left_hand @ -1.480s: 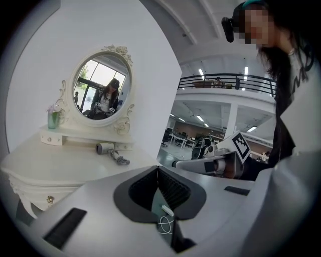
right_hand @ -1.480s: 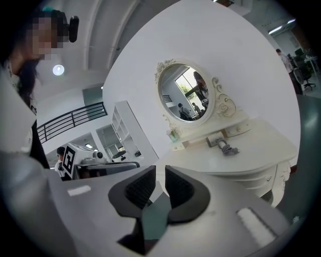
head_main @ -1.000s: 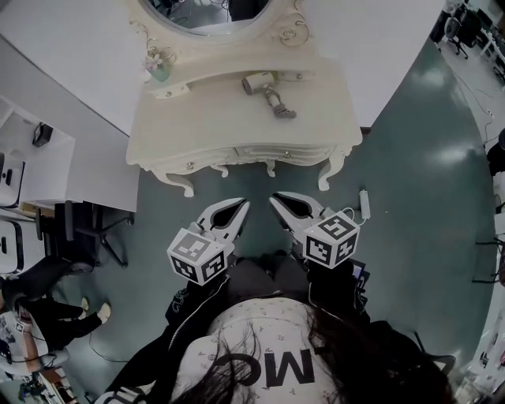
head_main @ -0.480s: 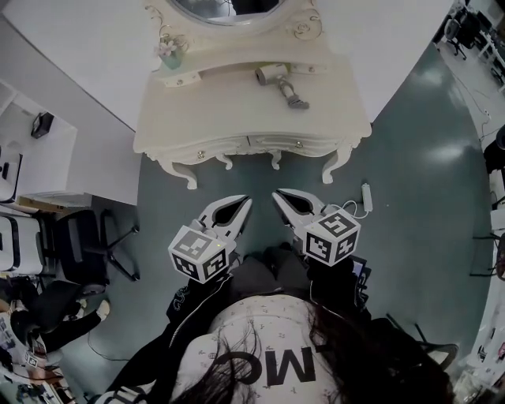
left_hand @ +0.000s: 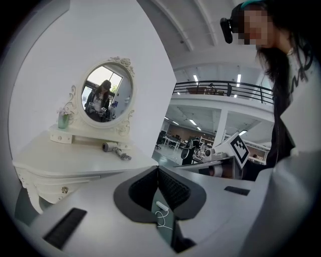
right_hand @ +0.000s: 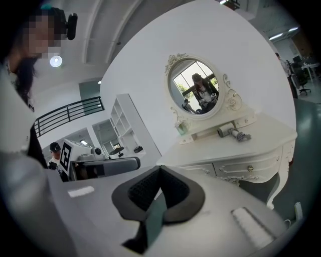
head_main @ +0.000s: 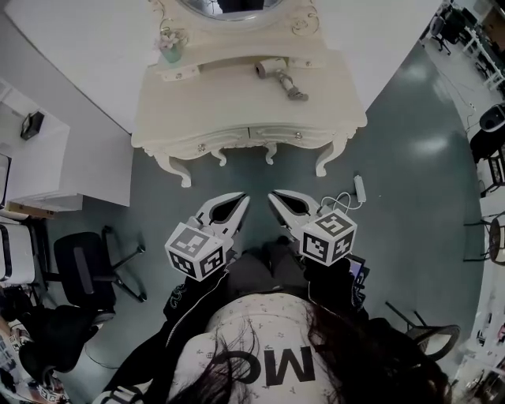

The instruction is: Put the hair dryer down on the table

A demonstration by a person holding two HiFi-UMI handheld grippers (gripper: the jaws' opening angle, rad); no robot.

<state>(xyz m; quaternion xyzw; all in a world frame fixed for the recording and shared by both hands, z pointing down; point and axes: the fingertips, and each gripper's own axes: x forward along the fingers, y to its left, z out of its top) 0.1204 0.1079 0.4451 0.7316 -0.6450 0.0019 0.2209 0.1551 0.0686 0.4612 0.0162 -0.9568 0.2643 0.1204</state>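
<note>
Right gripper (head_main: 274, 197) is clenched and empty. Its jaws have just closed the last bit, and in the right gripper view the pads meet tip to tip with nothing between them. Left gripper (head_main: 241, 199) is the same: pads together at the tips, with only floor and a white cable showing through the gap behind them. Both sit side by side low in front of the person's body, tips angled toward each other. They point at the dressing table (head_main: 237, 118) but are well apart from it, over bare green floor.

Hair dryer (head_main: 278, 72) lies on its side at the back of the tabletop, just in front of the mirror (head_main: 229, 6) base. Its barrel is toward the mirror and its handle runs out to the right front. Nothing touches it. A small flower vase (head_main: 171, 49) stands on the shelf well to its left.

Change vs a second ago: in the head view the table has slid up the frame. More floor now shows between its front legs and the jaw tips, while the grippers sit at the same spot in frame. So the person is backing off and both hands go with the body. The dryer has the same pose on the top in all three frames.

My read: placement is done, release is done, and this is the retreat. Nothing is left for the task.

Watch item: a white power strip (head_main: 359, 188) and its cable lie on the floor just right of the right gripper, a trip risk when stepping back.
</note>
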